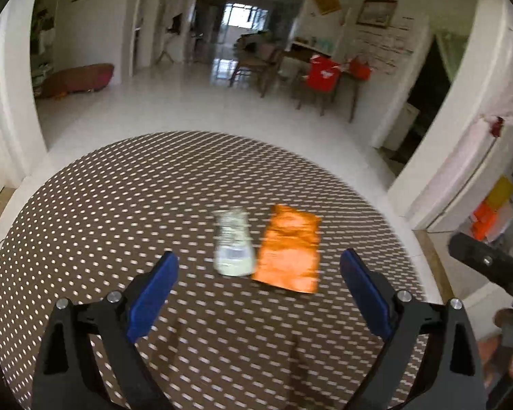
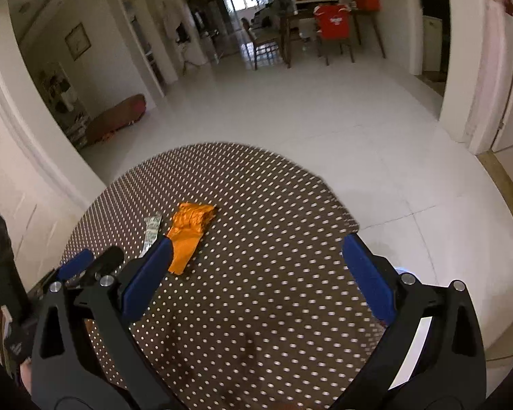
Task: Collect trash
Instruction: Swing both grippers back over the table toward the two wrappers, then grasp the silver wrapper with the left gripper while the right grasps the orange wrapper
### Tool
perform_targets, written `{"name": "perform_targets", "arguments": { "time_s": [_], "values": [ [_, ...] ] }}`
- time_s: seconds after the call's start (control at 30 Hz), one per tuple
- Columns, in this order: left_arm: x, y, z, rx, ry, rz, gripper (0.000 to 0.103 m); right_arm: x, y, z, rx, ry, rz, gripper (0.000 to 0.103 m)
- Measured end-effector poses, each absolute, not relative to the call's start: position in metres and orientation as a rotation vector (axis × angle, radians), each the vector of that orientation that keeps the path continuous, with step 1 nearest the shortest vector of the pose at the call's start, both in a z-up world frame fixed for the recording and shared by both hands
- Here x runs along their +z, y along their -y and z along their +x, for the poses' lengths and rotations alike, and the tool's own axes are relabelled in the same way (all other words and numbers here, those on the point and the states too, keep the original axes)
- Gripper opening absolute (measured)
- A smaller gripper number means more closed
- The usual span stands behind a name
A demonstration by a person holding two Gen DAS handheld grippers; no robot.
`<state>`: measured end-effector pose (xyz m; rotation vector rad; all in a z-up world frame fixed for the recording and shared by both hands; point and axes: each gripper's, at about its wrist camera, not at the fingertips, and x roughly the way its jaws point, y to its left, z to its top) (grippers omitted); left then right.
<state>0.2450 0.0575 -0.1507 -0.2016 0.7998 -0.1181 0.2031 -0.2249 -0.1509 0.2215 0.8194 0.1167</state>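
Left wrist view: both tools spread wide and empty above the dotted table (image 1: 85, 212); trash not yet gripped.

Left tool (image 1: 258, 266) hangs short of the pale wrapper (image 1: 234, 246), touching nothing; orange wrapper (image 1: 289, 249) lies flat just beside it, to the right. Right tool (image 2: 256, 249) is likewise apart, with the orange wrapper ahead-left by its left finger. Judgement: flat foil offers little to pinch, so lower steeply, straddle one edge and close slowly. Beyond: tiled floor, dining chairs.
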Motion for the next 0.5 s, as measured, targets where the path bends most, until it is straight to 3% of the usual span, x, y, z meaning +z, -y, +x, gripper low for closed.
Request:
{"name": "perform_targets", "arguments": {
  "time_s": [0.4, 0.43, 0.47, 0.5],
  "values": [
    [-0.202, -0.063, 0.320, -0.090, -0.917, -0.145, 0.092, -0.189, 0.186, 0.243, 0.162, -0.899, 0.184, 0.097],
    [-0.204, -0.061, 0.324, -0.090, -0.902, -0.127, 0.089, -0.191, 0.185, 0.245, 0.161, -0.904, 0.184, 0.097],
    [-0.204, -0.059, 0.327, -0.096, -0.897, -0.107, 0.076, -0.193, 0.184, 0.248, 0.159, -0.907, 0.186, 0.097],
    [-0.205, -0.057, 0.327, -0.111, -0.892, -0.095, 0.050, -0.195, 0.183, 0.252, 0.156, -0.912, 0.187, 0.097]
  ]
}}
